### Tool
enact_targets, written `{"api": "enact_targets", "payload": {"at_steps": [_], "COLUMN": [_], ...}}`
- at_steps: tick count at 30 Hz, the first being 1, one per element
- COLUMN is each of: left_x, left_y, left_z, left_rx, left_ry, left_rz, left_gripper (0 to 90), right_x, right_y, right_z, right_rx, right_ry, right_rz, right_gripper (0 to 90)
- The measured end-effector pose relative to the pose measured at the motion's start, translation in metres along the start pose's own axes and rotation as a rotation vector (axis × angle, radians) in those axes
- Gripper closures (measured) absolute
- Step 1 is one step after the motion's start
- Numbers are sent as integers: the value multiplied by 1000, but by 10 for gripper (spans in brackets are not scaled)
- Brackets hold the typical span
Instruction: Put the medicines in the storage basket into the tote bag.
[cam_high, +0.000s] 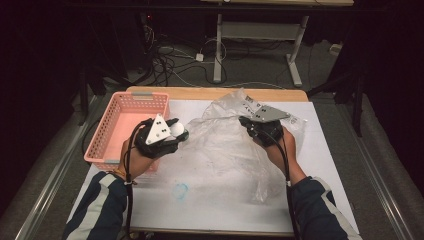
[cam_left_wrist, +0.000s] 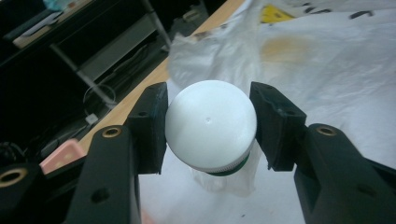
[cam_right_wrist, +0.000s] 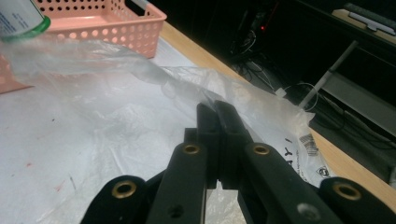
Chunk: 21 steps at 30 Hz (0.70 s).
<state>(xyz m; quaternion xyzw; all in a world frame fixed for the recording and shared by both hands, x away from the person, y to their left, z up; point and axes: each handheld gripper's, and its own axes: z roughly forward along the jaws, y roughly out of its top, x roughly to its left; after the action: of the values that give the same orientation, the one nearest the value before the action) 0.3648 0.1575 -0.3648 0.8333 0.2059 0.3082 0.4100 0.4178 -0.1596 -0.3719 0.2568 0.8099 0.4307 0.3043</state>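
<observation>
White-capped bottle (cam_left_wrist: 211, 126) pinched between the pads of the left hand-held gripper (cam_high: 172, 132), cap end facing the gripper's camera, green band and a bit of label just below the cap. Held up off the table (cam_high: 210, 200), at the near right corner of the pink basket (cam_high: 131, 122) and right by the left edge of the clear plastic bag (cam_high: 227, 150). Bag crumpled and spread across the middle of the white table top, black print and a yellow mark near its far right end. Right hand-held gripper (cam_right_wrist: 217, 109) pressed together on a fold of the bag's far edge, lifting that edge a little. Basket on the left side of the table. Beyond the far table edge, dark floor with cables and a desk frame.
</observation>
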Motion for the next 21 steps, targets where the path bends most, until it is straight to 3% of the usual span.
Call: {"api": "enact_targets", "payload": {"at_steps": [12, 16, 21], "left_x": [-47, -67, -81], "left_y": [27, 31, 30], "left_z": [9, 26, 54], "left_rx": [-70, -46, 0], "left_ry": [-92, -133, -172], "left_rz": [106, 155, 176], "left_gripper": [480, 480, 480], "right_x": [4, 4, 5], "right_y": [1, 2, 3], "right_z": [0, 0, 2], "right_rx": [-1, -9, -13], "right_ry": [10, 6, 6], "right_rz": [0, 8, 7], "right_gripper": [900, 900, 900]}}
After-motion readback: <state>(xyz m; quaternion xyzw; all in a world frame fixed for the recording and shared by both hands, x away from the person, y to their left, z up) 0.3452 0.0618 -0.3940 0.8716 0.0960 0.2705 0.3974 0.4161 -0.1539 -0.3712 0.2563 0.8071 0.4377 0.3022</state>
